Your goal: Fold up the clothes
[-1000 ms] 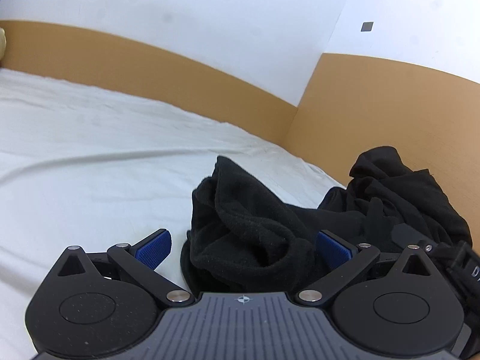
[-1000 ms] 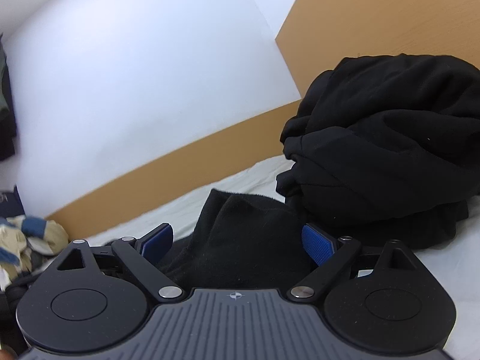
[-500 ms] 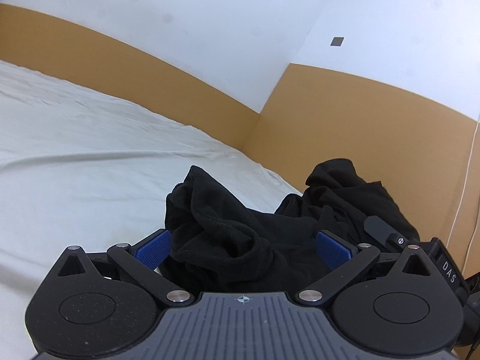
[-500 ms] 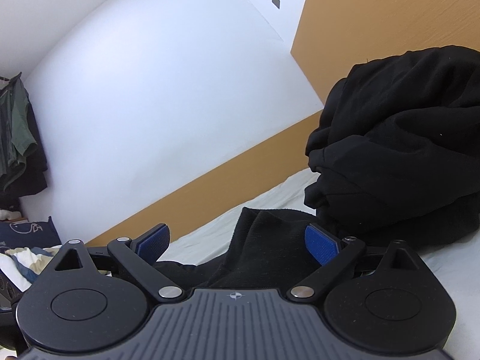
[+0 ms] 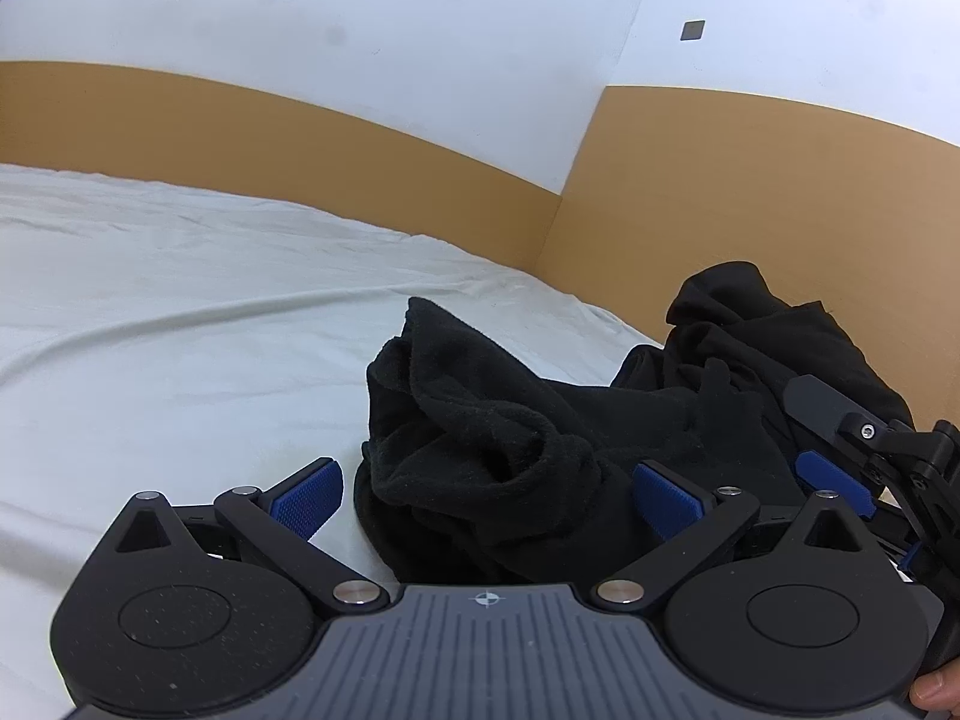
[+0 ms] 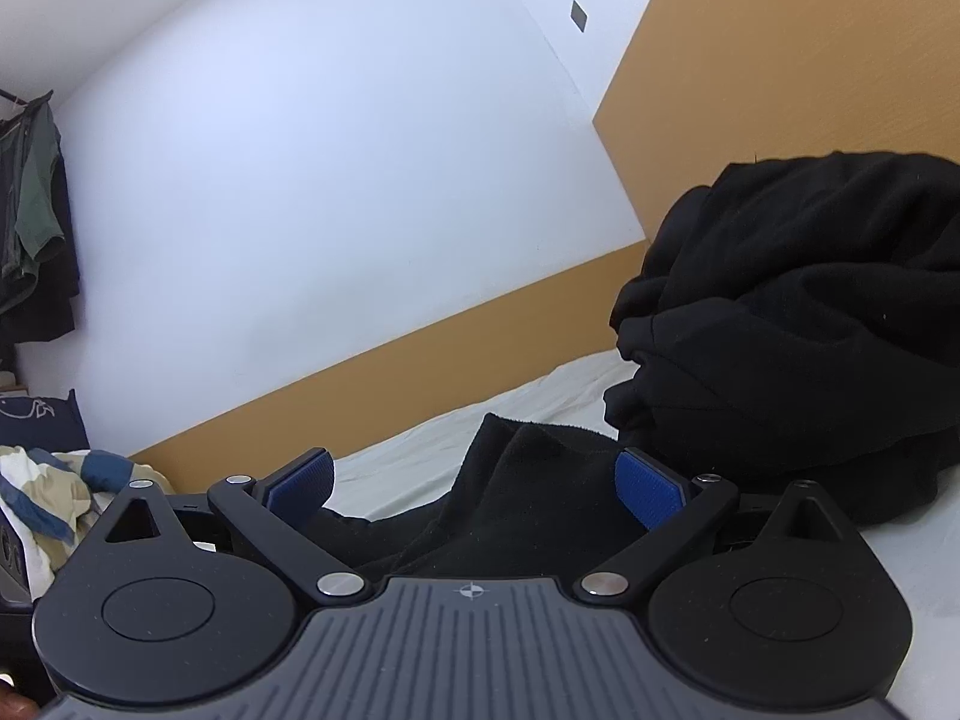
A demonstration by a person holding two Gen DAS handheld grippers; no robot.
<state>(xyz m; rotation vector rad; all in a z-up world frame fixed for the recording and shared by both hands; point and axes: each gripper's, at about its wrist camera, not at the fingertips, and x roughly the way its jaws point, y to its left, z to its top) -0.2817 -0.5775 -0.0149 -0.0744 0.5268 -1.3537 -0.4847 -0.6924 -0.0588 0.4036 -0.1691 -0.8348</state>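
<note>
My right gripper (image 6: 474, 483) has risen, jaws opening around the fleece (image 5: 480, 438) unclamped, left gripper (image 5: 486, 495) spread too, the pile (image 6: 798, 312) unfolded: barely started.

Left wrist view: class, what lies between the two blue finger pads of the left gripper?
In the left wrist view, a crumpled black fleece garment lies on the white sheet between the open left gripper pads; neither pad presses it.
</note>
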